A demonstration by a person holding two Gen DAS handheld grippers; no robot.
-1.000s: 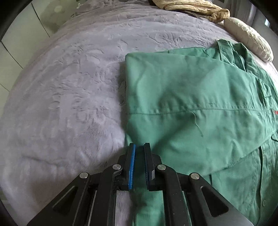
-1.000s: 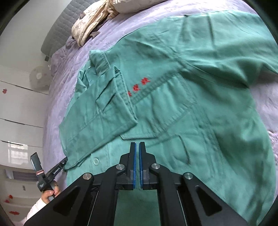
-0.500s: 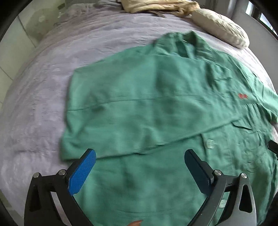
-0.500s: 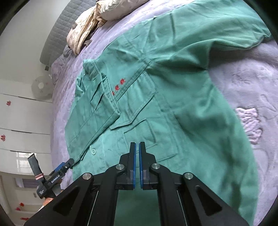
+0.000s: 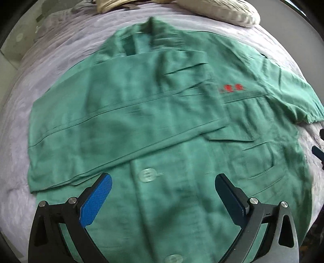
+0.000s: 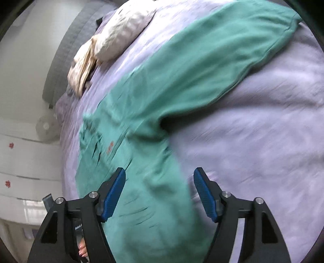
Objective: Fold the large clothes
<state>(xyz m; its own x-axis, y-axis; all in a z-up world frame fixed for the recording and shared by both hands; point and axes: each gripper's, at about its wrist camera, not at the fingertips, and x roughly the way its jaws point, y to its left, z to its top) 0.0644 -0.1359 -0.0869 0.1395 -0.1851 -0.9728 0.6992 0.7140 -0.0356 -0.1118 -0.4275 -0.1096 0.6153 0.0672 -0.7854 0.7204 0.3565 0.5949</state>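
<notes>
A large green button-up shirt (image 5: 154,113) with red chest lettering lies spread on the lilac bedspread (image 5: 18,105). One side and its sleeve are folded across the front as a flat panel (image 5: 105,129). My left gripper (image 5: 162,180) hovers wide open above the button placket, nothing between its pads. In the right wrist view the same shirt (image 6: 154,125) shows with its other long sleeve (image 6: 212,60) stretched out up and right. My right gripper (image 6: 160,178) is over the shirt's side edge, its jaws opening, with no cloth pinched.
A cream pillow (image 5: 220,10) and a crumpled beige cloth (image 6: 83,66) lie at the head of the bed by the grey headboard (image 6: 60,60). White cabinets (image 6: 22,153) stand beside the bed. Bare bedspread (image 6: 263,141) lies to the right of the shirt.
Both grippers let go of the shirt and opened, the left first, the right just now. Both swung sideways: the left over the shirt front, the right toward the outstretched sleeve.
</notes>
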